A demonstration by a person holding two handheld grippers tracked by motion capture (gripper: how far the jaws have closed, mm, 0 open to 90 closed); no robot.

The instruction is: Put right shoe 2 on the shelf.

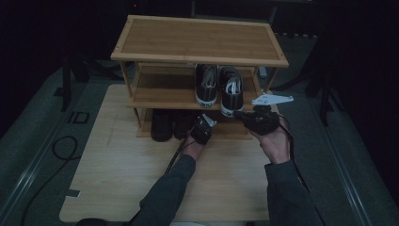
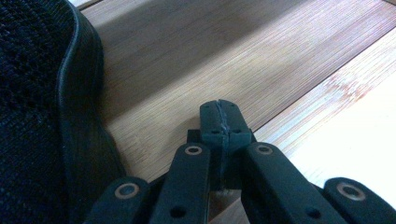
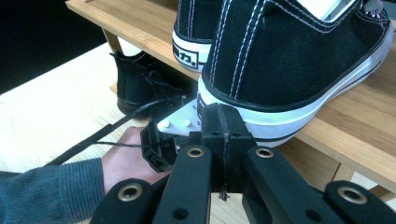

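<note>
Two grippers are at work at the front of the bamboo shoe rack [image 1: 197, 40], which stands on the wooden desk [image 1: 117, 169] and serves as our landmark. We hold the left gripper [image 1: 203, 123] low, at the rack's bottom shelf [image 2: 196, 65], just beside the black mesh shoe [image 2: 37, 116] that sits there with its partner. In the left gripper view its jaws are clenched, pads pressed together with nothing between them, and they hover over the bare bamboo at the front edge of that shelf, beside the shoe's rubber sole; we cannot tell whether they touch the wood.

We hold the right gripper [image 1: 240, 114] higher, at the front edge of the rack's middle shelf [image 1: 162, 94]. Its jaws are clenched too and grasp nothing. In the right gripper view [image 3: 223, 122] the closed tips lie against the white rubber heel of the black canvas sneaker [image 3: 299, 51], which stands at the right of that shelf with its heel toward us. Its twin [image 1: 206, 84] stands just beside it on the left, also heel outward.

From the right gripper view we see our left hand [image 3: 126, 163] below the middle shelf, its sleeve [image 3: 46, 191] resting over the desk, with the black mesh shoes behind it under the rack.
</note>
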